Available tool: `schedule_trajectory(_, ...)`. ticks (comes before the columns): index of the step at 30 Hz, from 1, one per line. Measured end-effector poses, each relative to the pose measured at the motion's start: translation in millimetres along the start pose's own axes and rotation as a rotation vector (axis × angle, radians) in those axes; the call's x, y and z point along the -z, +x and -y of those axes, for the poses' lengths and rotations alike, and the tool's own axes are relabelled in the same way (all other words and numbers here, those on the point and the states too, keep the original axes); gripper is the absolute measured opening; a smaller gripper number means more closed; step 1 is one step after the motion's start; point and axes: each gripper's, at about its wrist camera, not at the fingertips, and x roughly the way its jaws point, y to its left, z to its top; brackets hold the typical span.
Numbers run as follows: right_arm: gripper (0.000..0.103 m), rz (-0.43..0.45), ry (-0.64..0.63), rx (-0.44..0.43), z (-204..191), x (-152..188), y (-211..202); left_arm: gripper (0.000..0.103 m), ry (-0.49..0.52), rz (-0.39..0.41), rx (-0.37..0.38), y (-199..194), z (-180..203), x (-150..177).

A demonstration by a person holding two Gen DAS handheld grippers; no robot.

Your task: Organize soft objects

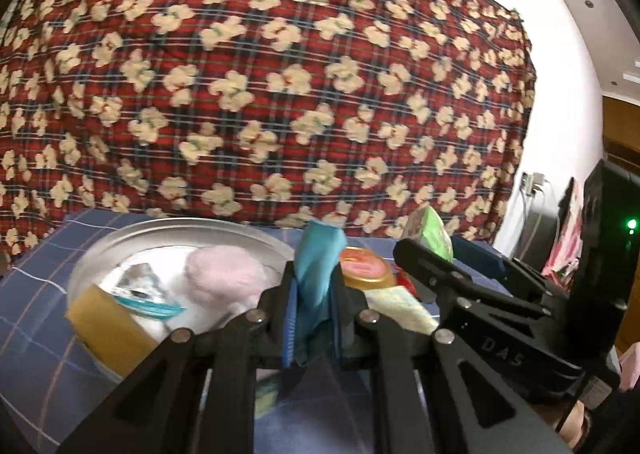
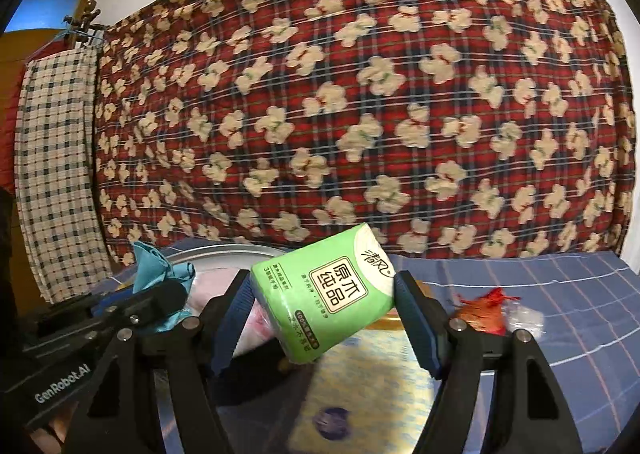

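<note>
Two views are showing the same blue checked surface [image 2: 560, 294] with a red flowered quilt [image 1: 280, 74] hanging behind it. In the left wrist view, going left to right, a round metal bowl [image 1: 92, 254] is sitting on the surface, holding a tan block [image 1: 108, 330], a clear wrapper [image 1: 140, 286] and a pink puff [image 1: 224, 274]. Just right of the bowl, the left hand-held gripper [image 1: 314, 306] is pinching a teal cloth [image 1: 318, 266] between narrow jaws, the cloth sticking up above the fingertips and hanging over the bowl's right rim. Beyond it an orange lid [image 1: 364, 264] and a pale yellow cloth [image 1: 404, 306] are lying, partly hidden by the right hand-held gripper [image 1: 436, 250], which is crossing the frame and carrying a green pack [image 1: 434, 232].

In the right wrist view, a checked towel [image 2: 56, 174] is hanging at the far left. The teal cloth [image 2: 156, 266] is showing above the left hand-held gripper [image 2: 160, 302], close to the bowl's rim [image 2: 228, 250]. At centre, the right hand-held gripper [image 2: 324, 294] is clamping the green tissue pack [image 2: 324, 294] at a medium width, tilted, its pads [image 2: 416, 318] pressing on both ends, above the yellow cloth [image 2: 372, 374]. To the right, an orange-red pouch [image 2: 484, 314] and a clear wrapper [image 2: 524, 314] are lying on the surface, apart from the pack.
</note>
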Motion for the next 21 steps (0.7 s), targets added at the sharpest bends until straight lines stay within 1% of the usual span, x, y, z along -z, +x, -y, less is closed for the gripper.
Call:
schedule_trajectory(8, 0.073, -0.019, 0.016, -0.037, -27, -5, 26, 0.011, -0.024, 0.002, -0.108, 4, -41, -10)
schedule_trajectory(15, 0.073, -0.042, 0.070, -0.058, -41, -14, 49, 0.011, -0.009, -0.004, -0.215, 15, -71, -26)
schedule_trajectory(19, 0.073, -0.045, 0.085, -0.066, -49, -19, 58, 0.011, -0.001, -0.003, -0.256, 21, -86, -35)
schedule_trajectory(21, 0.073, -0.047, 0.098, -0.067, -51, -21, 63, 0.011, -0.005, 0.004, -0.294, 22, -96, -40)
